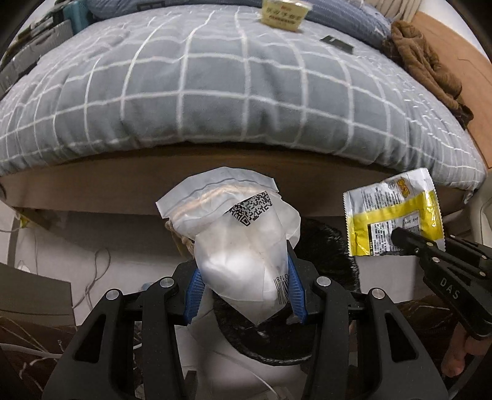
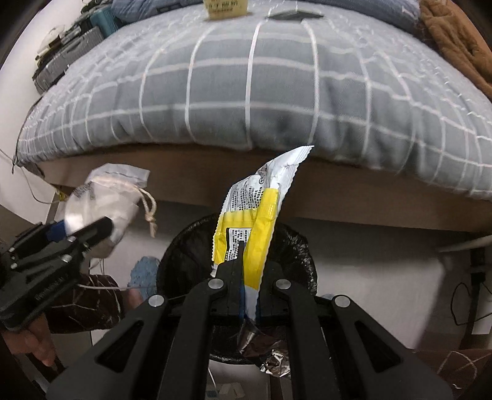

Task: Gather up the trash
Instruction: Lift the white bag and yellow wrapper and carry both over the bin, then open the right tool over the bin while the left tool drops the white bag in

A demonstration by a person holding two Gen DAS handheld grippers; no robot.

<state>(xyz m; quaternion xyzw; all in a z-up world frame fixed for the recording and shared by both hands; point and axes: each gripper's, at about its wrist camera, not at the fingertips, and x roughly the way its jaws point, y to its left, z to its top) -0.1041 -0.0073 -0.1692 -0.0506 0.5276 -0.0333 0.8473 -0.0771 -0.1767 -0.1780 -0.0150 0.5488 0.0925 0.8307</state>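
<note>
Left tool (image 1: 244, 295) grasps a white bag (image 1: 243, 240), right tool (image 2: 243, 277) is clenched on a yellow wrapper (image 2: 246, 227), both held over the black-lined bin (image 2: 295, 246) by the bed (image 2: 246, 86); drop step, next needs both to release; bin holds crumpled foil (image 2: 273, 360).

Right gripper (image 1: 396, 237): white letters "DAS" legible on its black body, left wrist view. White plastic pouch (image 1: 243, 243): carries a black QR-type code and a barcode with digits reading roughly "0168", seen rotated. Yellow-and-white wrapper (image 2: 246, 221) and yellow box (image 1: 284, 15) on the bed: dense print present, too small and blurred to read.
</note>
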